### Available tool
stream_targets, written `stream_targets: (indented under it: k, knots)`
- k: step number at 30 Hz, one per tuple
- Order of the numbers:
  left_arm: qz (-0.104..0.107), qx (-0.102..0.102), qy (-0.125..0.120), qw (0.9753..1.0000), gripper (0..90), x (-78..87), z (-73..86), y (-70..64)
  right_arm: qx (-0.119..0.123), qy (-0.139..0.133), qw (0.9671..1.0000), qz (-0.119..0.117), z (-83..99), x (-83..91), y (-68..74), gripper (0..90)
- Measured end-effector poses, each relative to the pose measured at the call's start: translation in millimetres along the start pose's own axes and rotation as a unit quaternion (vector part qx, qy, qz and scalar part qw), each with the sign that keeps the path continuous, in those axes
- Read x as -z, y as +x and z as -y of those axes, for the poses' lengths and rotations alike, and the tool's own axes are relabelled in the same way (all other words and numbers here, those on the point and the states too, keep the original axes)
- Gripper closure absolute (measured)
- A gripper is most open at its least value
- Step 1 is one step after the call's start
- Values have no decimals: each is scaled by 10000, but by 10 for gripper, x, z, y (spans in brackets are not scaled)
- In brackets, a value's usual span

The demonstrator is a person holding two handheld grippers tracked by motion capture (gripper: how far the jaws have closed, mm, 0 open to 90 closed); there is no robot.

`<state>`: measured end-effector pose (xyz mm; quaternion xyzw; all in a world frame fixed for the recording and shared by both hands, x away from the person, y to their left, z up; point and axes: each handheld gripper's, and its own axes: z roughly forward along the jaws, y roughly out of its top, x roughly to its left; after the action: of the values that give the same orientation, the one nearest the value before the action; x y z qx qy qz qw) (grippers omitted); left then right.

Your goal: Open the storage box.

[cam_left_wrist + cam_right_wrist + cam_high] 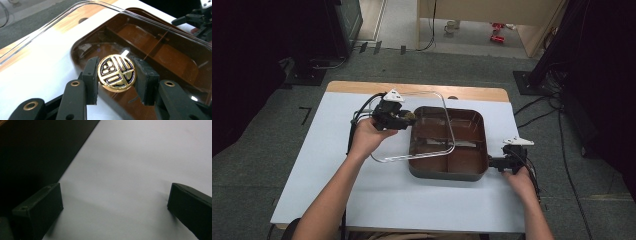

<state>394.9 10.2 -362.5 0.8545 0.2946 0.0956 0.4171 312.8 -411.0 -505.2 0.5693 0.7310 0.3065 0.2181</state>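
Left gripper (116, 75) pinches the gold knob (116, 73) of the clear lid (412, 125), tilted half over the brown tray (472, 172). Right gripper (498, 162) gapes empty (just bracing the tray). Lift slowly, keep it level.

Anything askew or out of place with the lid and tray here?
Yes: the clear lid sits askew, shifted left and off the brown compartment tray, overhanging the white table. The left gripper clamps its round gold knob. The right gripper is open beside the tray.
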Motion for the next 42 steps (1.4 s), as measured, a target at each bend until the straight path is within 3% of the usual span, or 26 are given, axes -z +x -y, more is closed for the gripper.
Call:
stream_targets:
  k: [11, 24, 31, 42]
  knots:
    - [-361, 366, 20, 9987, 588, 281, 247, 309, 4, 2, 10000, 2, -1, -1, 1, 0]
    - [-905, 675, 156, 9935, 589, 495, 522, 670, 20, -1, 10000, 6, 0, -1, 1, 0]
    - [-1111, 958, 245, 9889, 589, 500, 712, 898, 19, -2, 10000, 7, -1, -1, 1, 0]
    - [-1278, 1204, 411, 9836, 588, 380, 1012, 1162, 22, 0, 10000, 8, -1, -2, 2, 0]
